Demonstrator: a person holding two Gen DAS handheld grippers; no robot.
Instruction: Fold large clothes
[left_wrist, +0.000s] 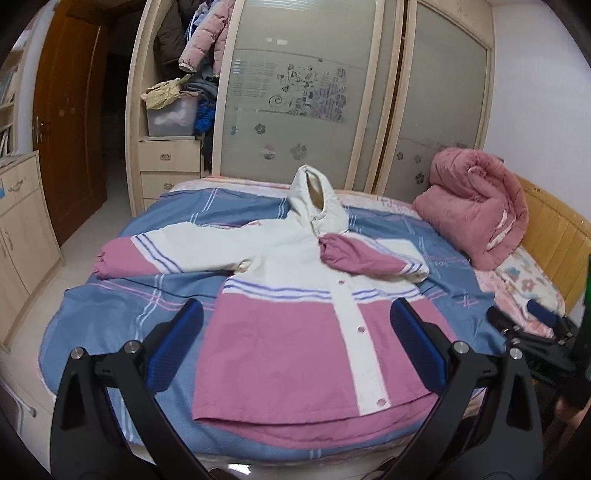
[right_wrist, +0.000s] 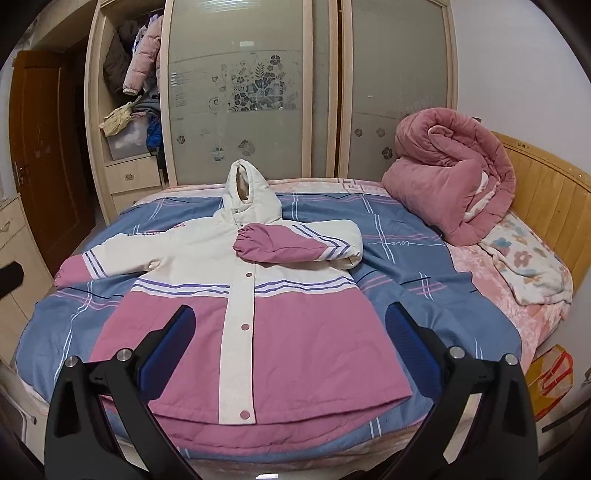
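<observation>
Jacket (right_wrist: 258, 321) hem nears the bed (right_wrist: 424, 266) edge; left gripper (left_wrist: 295, 347) and right gripper (right_wrist: 288, 347) gape, seemingly above it.

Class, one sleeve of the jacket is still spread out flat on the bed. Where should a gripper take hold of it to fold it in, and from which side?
Grip the outstretched sleeve at its gathered pink cuff, coming in from the left. The cuff lies farthest from the jacket body, and its bunched edge likely gives the open left gripper something to pinch.

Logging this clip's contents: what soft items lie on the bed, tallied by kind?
Jacket: 1
Rolled pink quilt: 1
Flowered blanket: 1
Blue checked sheet: 1
Total: 4
</observation>
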